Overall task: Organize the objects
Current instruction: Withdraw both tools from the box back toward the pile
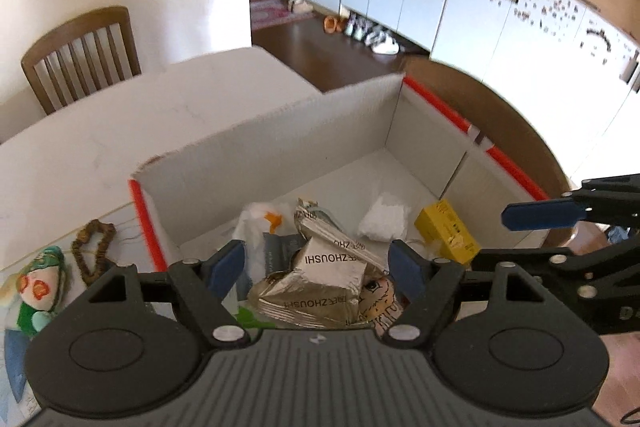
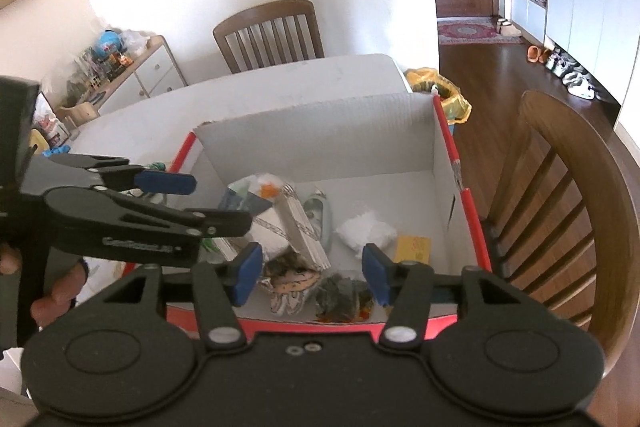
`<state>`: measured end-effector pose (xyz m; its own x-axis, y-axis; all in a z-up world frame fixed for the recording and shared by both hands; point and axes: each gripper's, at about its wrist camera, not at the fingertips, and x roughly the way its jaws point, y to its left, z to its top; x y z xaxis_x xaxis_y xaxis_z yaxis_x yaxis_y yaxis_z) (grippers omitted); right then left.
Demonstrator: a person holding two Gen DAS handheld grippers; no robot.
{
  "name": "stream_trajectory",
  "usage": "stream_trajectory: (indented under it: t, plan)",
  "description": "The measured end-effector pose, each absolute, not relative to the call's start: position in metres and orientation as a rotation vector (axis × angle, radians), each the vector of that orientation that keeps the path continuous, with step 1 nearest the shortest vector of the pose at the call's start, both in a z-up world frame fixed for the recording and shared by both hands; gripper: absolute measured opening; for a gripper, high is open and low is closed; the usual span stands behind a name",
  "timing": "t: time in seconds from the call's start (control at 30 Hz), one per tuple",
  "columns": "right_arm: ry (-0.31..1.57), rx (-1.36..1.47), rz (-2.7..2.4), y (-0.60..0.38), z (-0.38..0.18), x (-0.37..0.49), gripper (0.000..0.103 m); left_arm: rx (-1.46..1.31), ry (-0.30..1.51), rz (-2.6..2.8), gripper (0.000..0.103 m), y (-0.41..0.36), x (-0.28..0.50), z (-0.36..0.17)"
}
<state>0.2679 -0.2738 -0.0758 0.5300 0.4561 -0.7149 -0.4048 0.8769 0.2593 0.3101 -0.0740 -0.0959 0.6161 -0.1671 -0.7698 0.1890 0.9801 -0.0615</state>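
Note:
A white cardboard box (image 1: 280,135) (image 2: 320,135) with red edges stands on the white table (image 1: 80,155). In it lie silver foil packets (image 1: 332,263), a yellow carton (image 1: 446,231) (image 2: 414,247), a white wad (image 1: 382,221) (image 2: 366,231), a plastic bag (image 1: 256,223) and a cartoon-face item (image 2: 294,285). My left gripper (image 1: 316,261) (image 2: 222,201) hovers open over the foil packets, holding nothing. My right gripper (image 2: 312,269) is open above the box's near wall, with nothing between its pads; one of its blue fingers (image 1: 540,215) shows at the right of the left wrist view.
Left of the box, a plush toy (image 1: 36,287) and a brown bead loop (image 1: 94,247) lie on the table. Wooden chairs stand at the far side (image 2: 268,35) and right beside the box (image 2: 560,187). A yellow-lined bin (image 2: 440,87) sits behind the box.

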Motion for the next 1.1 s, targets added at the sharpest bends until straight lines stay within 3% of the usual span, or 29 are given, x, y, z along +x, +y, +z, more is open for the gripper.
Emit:
stream_trajectory:
  t: [0.4,0.77,0.83,1.1]
  plan:
    - [0.796,0.08,0.52,-0.25,-0.049,0.242,0.064,-0.013,0.758,-0.153,0.079,-0.038,0.263,-0.053]
    - [0.766,0.114,0.509,-0.211,-0.038,0.219,0.079,-0.069,0.72,-0.124,0.079,0.02,0.229,-0.037]
    - [0.762,0.118,0.513,-0.202,-0.036,0.214,0.081,-0.077,0.718,-0.117,0.085,0.03,0.223,-0.037]
    - [0.744,0.127,0.532,-0.156,-0.034,0.199,0.094,-0.093,0.704,-0.094,0.088,0.073,0.201,-0.039]
